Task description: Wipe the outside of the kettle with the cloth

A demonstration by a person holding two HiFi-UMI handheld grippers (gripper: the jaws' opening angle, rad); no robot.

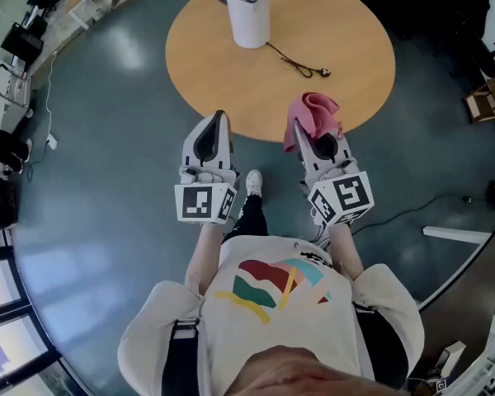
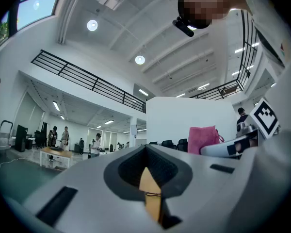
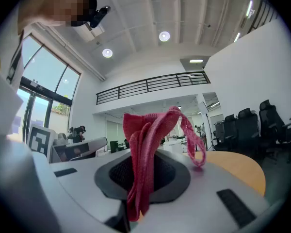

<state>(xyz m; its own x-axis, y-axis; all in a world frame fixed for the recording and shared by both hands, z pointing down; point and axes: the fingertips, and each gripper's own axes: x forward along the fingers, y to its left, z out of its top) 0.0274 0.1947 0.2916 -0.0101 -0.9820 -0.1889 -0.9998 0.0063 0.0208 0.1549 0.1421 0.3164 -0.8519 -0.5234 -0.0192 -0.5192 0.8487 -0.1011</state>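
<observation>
A white kettle (image 1: 248, 11) stands upright at the far side of the round wooden table (image 1: 346, 73); its black cord (image 1: 297, 63) trails right across the top. My right gripper (image 1: 307, 132) is shut on a pink cloth (image 1: 312, 119), held level at the table's near edge. In the right gripper view the cloth (image 3: 145, 154) bunches up out of the shut jaws, a loop hanging right. My left gripper (image 1: 220, 120) is shut on nothing at the near edge, left of the cloth. The left gripper view shows its jaws closed and the cloth (image 2: 202, 139) to the right.
The dark floor (image 1: 107, 139) runs all round the table. A wooden stool (image 1: 487, 97) sits at the far right, black equipment (image 1: 21, 44) at the far left. The person's shoe (image 1: 253, 181) is on the floor between the grippers. People and desks fill the hall behind.
</observation>
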